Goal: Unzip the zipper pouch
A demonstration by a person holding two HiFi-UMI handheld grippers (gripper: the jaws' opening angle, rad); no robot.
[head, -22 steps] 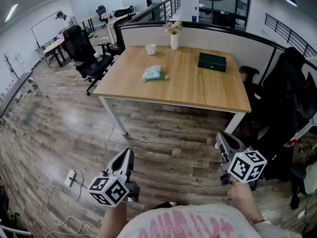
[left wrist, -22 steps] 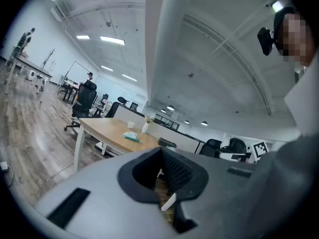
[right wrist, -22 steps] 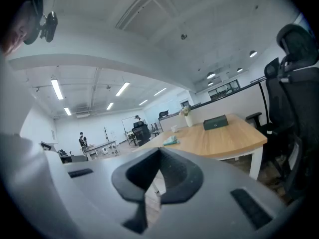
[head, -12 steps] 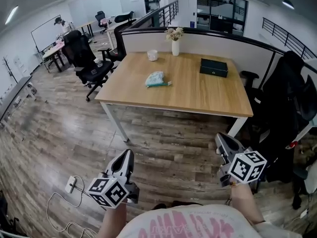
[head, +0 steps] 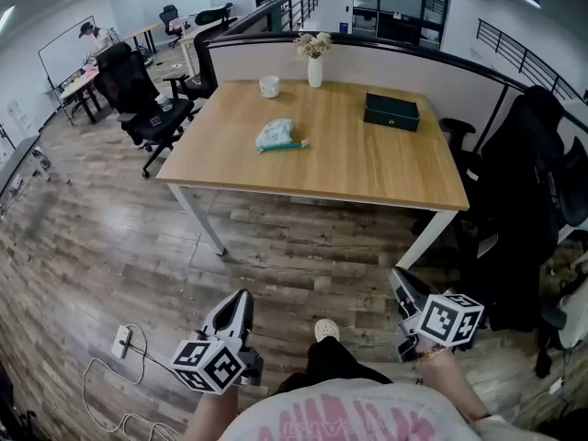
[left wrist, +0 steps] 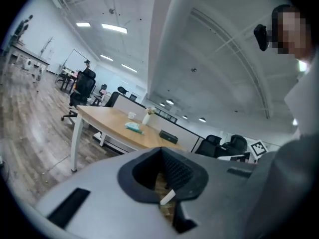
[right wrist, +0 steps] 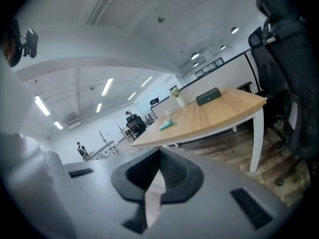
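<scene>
The teal zipper pouch [head: 276,135] lies flat on the left half of the wooden table [head: 367,168], far ahead of both grippers. It appears small in the left gripper view [left wrist: 133,127] and in the right gripper view [right wrist: 168,124]. My left gripper [head: 241,299] is held low over the floor at the bottom left, jaws shut with nothing between them. My right gripper [head: 400,278] hangs at the bottom right, near the table's front right leg, also shut and empty. Neither touches the table or the pouch.
On the table stand a black box [head: 391,111], a white vase with flowers [head: 315,67] and a white cup [head: 269,85]. Black office chairs [head: 138,99] stand to the left, a chair draped in dark cloth [head: 533,191] to the right. A power strip with cable [head: 122,343] lies on the floor.
The view has shifted toward the table and tipped down. A white shoe has come into sight between the grippers. Both grippers sit slightly lower in the picture and have stayed shut.
</scene>
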